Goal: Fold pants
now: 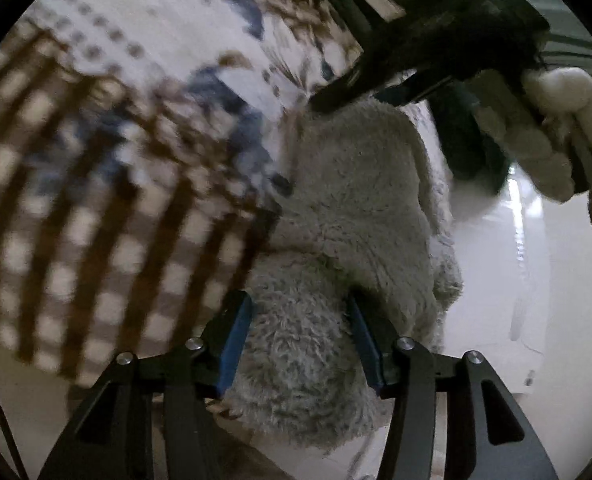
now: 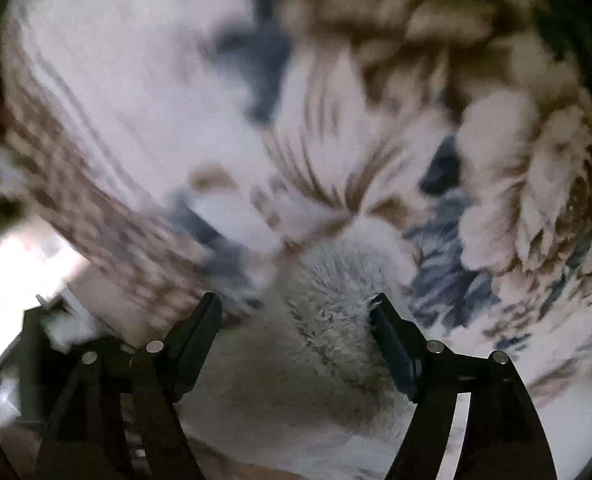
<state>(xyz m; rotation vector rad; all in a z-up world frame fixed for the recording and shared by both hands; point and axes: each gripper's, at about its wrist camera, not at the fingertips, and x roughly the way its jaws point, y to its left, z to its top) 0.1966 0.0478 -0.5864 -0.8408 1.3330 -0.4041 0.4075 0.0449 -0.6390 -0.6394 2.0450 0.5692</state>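
The pants are grey fluffy fleece, bunched in a long strip on a patterned bedspread. My left gripper is shut on the near end of the strip, and the fleece fills the gap between its blue pads. In the left wrist view my right gripper reaches down to the far end, held by a hand in a white fluffy sleeve. In the right wrist view, which is blurred, my right gripper stands open. The pants lie under and between its fingers, clear of the pads.
The bedspread is white with brown checks and blue and brown leaf prints. A glossy white surface borders it on the right of the left wrist view. Something dark green lies beyond the pants near the sleeve.
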